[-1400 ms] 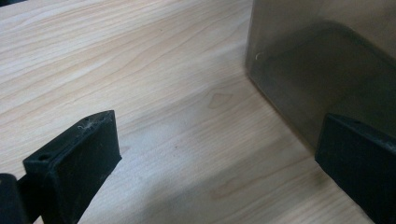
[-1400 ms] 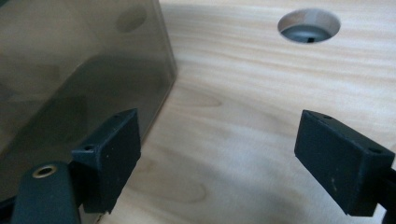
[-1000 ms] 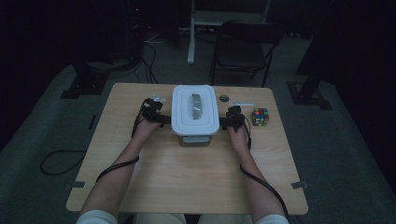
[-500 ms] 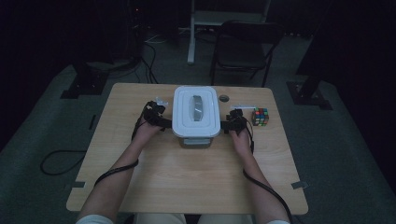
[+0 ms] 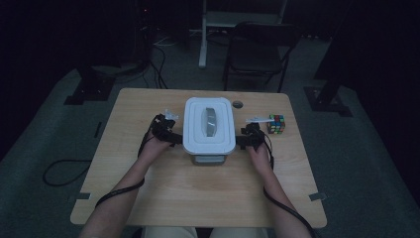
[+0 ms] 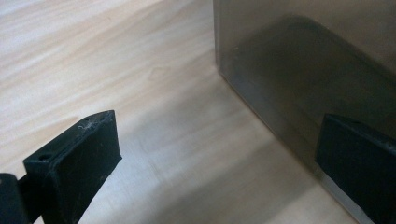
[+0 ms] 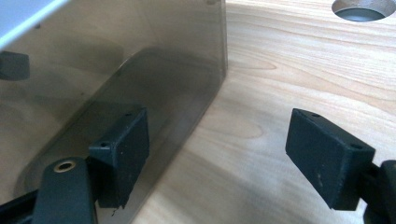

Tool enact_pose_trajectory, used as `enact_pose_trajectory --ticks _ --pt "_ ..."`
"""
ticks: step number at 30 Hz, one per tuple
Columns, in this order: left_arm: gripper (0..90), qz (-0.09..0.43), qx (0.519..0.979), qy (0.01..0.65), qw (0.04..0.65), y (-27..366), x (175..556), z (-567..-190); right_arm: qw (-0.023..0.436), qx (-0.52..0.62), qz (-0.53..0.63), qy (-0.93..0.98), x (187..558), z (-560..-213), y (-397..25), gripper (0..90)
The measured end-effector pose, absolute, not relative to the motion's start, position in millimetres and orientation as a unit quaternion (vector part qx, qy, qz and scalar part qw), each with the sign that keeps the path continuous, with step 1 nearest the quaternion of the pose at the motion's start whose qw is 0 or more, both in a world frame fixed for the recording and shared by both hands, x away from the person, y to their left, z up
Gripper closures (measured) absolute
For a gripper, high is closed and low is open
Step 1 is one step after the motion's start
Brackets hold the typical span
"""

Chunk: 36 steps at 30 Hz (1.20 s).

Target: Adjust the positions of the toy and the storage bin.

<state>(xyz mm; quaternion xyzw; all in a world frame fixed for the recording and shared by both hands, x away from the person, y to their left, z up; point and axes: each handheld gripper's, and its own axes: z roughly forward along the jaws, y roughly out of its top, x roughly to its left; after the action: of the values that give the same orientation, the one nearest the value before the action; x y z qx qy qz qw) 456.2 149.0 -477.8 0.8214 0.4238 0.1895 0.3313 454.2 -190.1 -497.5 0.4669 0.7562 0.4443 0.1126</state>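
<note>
Both hand-held grippers stood with jaws spread wide and holding nothing, one on each long side of the smoky translucent plastic storage box with a white lid [image 5: 209,126]. The left hand-held gripper [image 5: 168,135] sat just beside the box's left wall [image 6: 299,70], one jaw seemingly against it and the other out over bare wood. The right hand-held gripper [image 5: 246,139] mirrored it, one jaw close against the right wall [image 7: 116,70], the other over open wood.

The box lay at the middle of the pale wooden worktop [image 5: 198,193], its long axis running away from the person, inward from each gripper, and both hands looked about equally near. Any lift or shift would likely turn on pressing inward from the two sides together.

A multicoloured puzzle cube [image 5: 277,123] sat near the right gripper's far side, and a round cable hole [image 5: 238,104] lay beyond the box. Toward the person the wood offered open room.
</note>
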Motion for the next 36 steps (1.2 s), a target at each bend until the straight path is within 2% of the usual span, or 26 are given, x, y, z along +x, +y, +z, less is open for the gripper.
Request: enact_pose_trajectory --ticks 36 --pt "0.8 0.191 0.836 0.372 0.355 150 362 -478 0.098 0.412 0.469 0.775 359 -495 -201 23.0"
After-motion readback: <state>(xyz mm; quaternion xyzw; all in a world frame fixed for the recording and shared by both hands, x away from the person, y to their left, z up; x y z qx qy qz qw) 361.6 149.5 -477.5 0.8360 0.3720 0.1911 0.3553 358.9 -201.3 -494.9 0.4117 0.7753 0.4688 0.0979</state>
